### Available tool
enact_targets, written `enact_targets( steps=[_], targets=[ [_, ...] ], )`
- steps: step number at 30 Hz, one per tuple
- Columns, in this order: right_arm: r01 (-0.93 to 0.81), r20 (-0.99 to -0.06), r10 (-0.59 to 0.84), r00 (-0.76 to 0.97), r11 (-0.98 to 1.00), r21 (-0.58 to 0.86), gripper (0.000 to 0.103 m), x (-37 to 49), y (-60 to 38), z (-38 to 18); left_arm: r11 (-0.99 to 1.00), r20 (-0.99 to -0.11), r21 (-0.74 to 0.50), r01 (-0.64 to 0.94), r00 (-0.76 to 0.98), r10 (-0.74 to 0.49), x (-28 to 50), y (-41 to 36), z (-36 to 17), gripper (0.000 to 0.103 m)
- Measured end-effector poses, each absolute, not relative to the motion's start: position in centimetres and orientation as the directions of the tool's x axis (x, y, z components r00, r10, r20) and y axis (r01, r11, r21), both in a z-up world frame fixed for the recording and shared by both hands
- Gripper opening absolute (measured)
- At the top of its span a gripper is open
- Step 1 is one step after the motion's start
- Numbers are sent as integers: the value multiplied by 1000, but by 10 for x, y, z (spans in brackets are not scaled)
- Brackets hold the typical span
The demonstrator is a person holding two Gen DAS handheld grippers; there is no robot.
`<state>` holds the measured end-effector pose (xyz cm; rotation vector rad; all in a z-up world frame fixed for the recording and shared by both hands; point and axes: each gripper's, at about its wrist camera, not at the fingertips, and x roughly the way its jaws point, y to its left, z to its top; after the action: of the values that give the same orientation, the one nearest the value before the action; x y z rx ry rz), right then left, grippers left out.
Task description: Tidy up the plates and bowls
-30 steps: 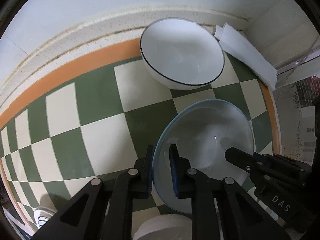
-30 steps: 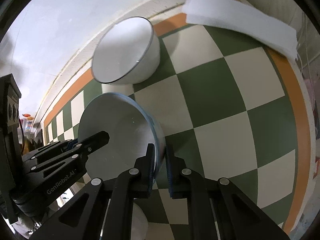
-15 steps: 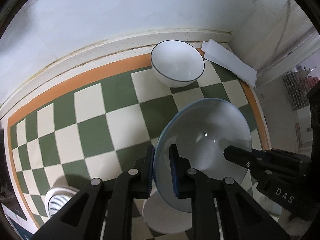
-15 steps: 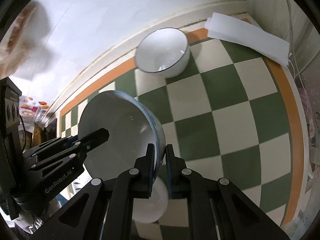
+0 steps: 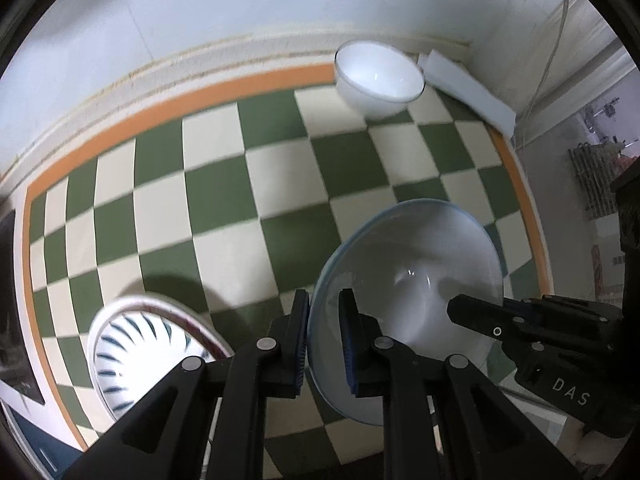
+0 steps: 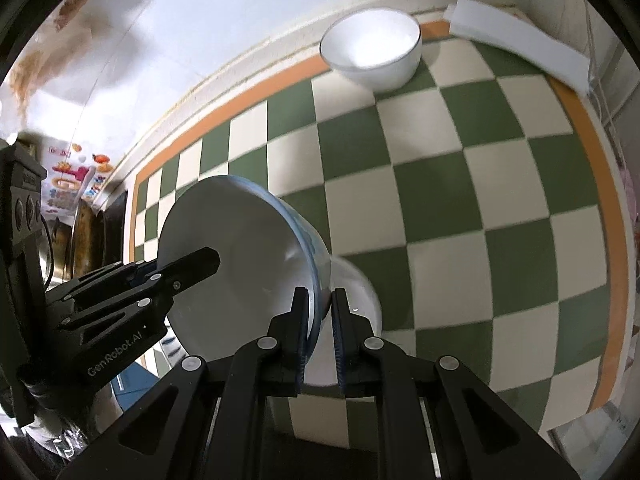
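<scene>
Left wrist view: at the bottom of the frame the left gripper pinches the rim of a pale blue bowl, with one pad on each side of the edge. The bowl is tilted and held up over the checked cloth. At the lower right, the right gripper reaches in and grips the other side of the same bowl. To the lower left, a striped bowl with dark blue marks and a red rim sits on the cloth. Farther off, at the upper right, a white bowl with a thin dark rim stands by the wall, just beside a flat white pad.

Right wrist view: at the bottom middle the right gripper squeezes the blue bowl's rim. The left gripper comes in from the left side and holds the far edge. Something round and white lies under the bowl, but what it is cannot be told. At the top, the white bowl sits near the orange border, with the white pad in the upper right corner.
</scene>
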<state>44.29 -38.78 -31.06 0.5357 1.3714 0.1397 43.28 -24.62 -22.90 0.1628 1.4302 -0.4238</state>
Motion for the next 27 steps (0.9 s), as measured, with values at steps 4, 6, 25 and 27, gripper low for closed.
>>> enact_targets(
  steps=[4, 6, 25, 27],
  targets=[
    [217, -900, 401, 172, 875, 432, 13, 435, -382, -328, 917, -984, -139, 374, 52, -170, 425, -244, -242, 13],
    [222, -903, 399, 161, 877, 427, 13, 433, -381, -334, 915, -987, -128, 382, 41, -156, 422, -246, -249, 13],
    [283, -921, 379, 91, 877, 389, 14, 429, -386, -363, 900, -997, -82, 429, -35, -74, 420, -259, -286, 13],
    [286, -920, 381, 89, 875, 390, 15, 430, -386, -364, 901, -997, -79, 427, -43, -67, 420, -258, -289, 13]
  ],
)
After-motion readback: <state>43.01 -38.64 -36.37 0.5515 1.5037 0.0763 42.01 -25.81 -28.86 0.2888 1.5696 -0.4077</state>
